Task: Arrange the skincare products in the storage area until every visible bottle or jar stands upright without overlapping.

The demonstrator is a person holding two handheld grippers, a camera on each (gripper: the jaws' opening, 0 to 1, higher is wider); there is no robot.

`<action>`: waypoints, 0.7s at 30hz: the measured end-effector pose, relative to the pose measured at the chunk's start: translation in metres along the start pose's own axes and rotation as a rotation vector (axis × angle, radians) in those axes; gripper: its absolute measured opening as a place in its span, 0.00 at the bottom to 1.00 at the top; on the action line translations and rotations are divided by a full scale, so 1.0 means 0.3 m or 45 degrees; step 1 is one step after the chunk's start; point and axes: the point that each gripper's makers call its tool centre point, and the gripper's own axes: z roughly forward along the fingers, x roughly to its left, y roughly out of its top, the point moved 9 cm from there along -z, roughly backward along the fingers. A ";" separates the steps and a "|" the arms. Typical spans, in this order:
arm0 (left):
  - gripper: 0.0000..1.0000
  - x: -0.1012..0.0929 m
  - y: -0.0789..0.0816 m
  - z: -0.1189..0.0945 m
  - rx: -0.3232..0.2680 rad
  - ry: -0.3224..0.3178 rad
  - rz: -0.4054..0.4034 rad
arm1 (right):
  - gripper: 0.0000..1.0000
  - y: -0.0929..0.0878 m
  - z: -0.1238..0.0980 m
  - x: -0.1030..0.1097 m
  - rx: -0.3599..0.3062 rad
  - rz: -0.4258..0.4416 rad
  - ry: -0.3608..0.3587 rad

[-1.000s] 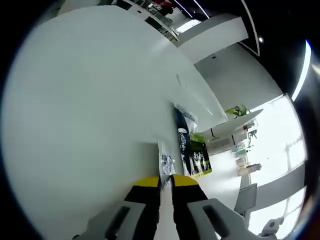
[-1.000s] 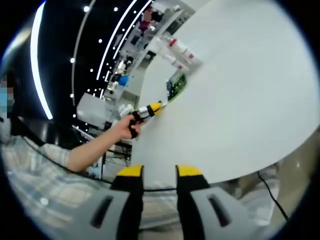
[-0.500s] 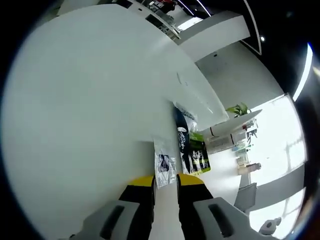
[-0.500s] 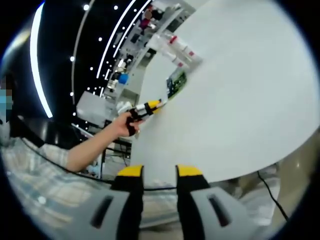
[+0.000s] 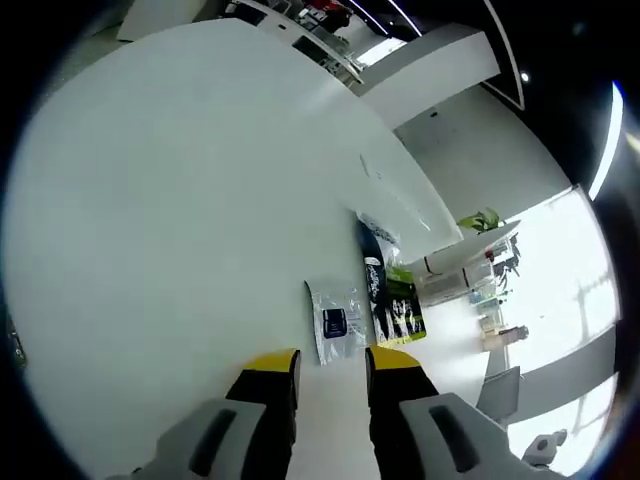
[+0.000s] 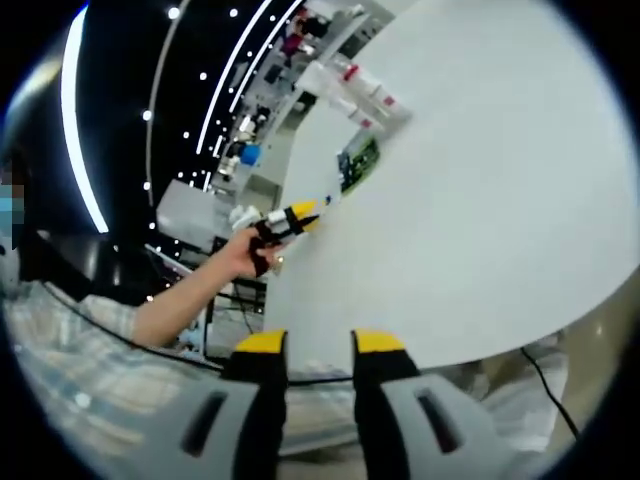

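A clear sachet with a blue label [image 5: 335, 322] lies flat on the white table [image 5: 180, 200], just ahead of my left gripper [image 5: 332, 362]. That gripper is open and holds nothing. Right of the sachet lie a dark blue packet [image 5: 372, 275] and a green packet [image 5: 402, 312]. In the right gripper view a hand holds the left gripper [image 6: 296, 217] at the table's far edge, near the green packet [image 6: 358, 164]. White bottles with red caps [image 6: 360, 92] stand beyond it. My right gripper [image 6: 320, 345] is open over the near table edge.
A shelf with small bottles and a plant [image 5: 478, 262] stands beyond the table in the left gripper view. A person's arm [image 6: 170, 300] and checked sleeve reach in from the left in the right gripper view. A cable [image 6: 540, 385] hangs below the table edge.
My left gripper has opened and let go of the clear sachet, which now lies on the table, and has drawn back a little. The right gripper has stayed put.
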 end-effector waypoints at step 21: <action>0.58 0.270 0.091 -0.405 0.031 0.478 0.701 | 0.24 -0.019 0.105 0.022 0.082 -0.018 0.067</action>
